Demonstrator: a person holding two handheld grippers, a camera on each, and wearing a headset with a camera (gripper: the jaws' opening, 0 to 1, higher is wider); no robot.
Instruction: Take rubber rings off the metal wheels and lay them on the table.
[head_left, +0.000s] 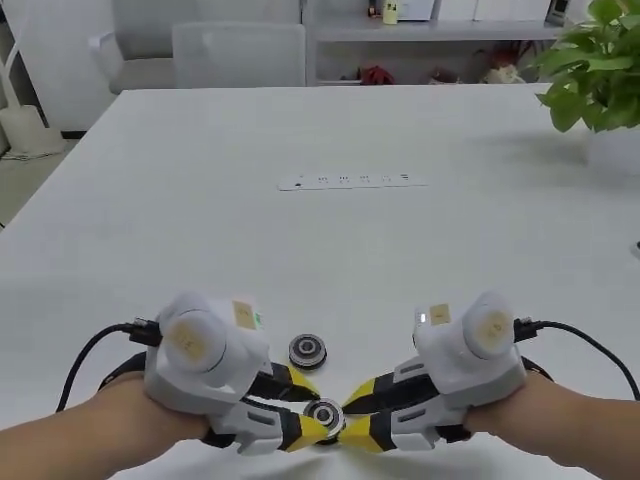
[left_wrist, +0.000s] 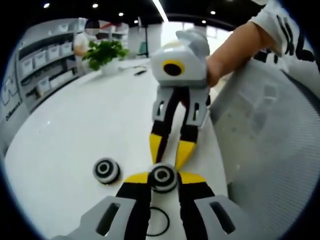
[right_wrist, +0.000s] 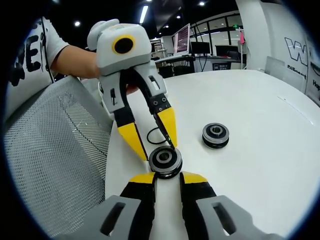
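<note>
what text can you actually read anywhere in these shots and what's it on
"W": large dark letter on the white wall panel; small words under it too blurred.
"WE": black print on the person's white sleeve, cut off.
Black print on the other sleeve: unreadable.
Wall lettering: too blurred.
Round metal wheel: no readable marking.

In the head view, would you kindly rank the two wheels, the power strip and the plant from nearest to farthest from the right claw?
1. Near wheel, right at the tips of the right claw.
2. Second wheel, just beyond on the table, slightly left.
3. Power strip, at mid-table.
4. Plant, at the far right corner.
</note>
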